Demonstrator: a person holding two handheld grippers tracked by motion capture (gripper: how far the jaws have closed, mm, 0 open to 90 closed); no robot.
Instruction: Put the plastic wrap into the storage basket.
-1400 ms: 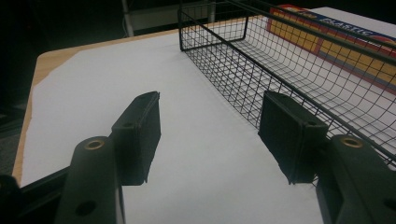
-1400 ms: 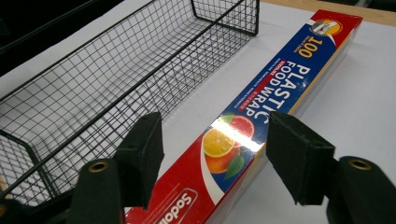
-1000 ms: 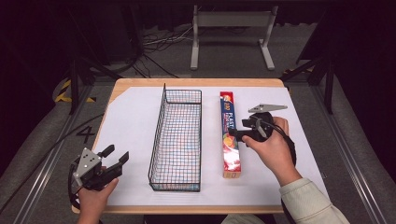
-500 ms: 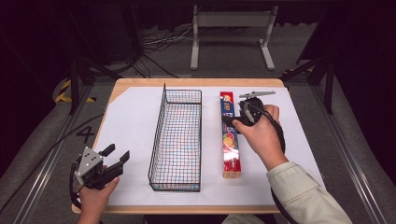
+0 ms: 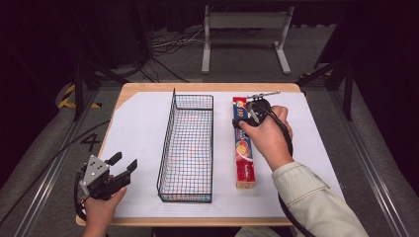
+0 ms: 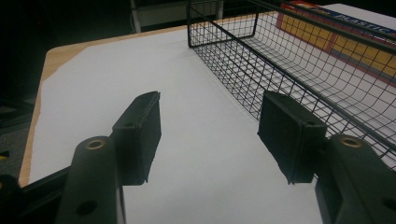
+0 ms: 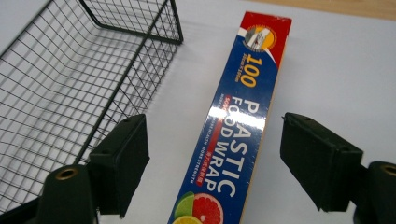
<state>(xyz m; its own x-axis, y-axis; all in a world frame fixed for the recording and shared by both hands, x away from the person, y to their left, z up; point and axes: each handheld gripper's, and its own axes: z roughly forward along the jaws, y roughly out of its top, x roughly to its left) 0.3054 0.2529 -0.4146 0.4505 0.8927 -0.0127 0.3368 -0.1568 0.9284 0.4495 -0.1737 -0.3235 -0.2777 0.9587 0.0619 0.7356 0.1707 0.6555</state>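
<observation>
Wrap box (image 7: pixel 233 140) lies lengthwise between the right tool's (image 7: pixel 224 163) parted jaws
Jaws have just been opening, pads clear of its sides; basket (image 7: pixel 70 84) stands beside one jaw

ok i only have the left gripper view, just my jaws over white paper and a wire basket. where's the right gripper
Observer: The right gripper sits over the far half of the plastic wrap box, jaws open astride it; they have just been opening.
Operator: is it touching the box
Observer: In the right gripper view both pads stand clear of its sides.
Operator: where's the box
Observer: On the paper, alongside the wire basket on its right, outside it.
</observation>
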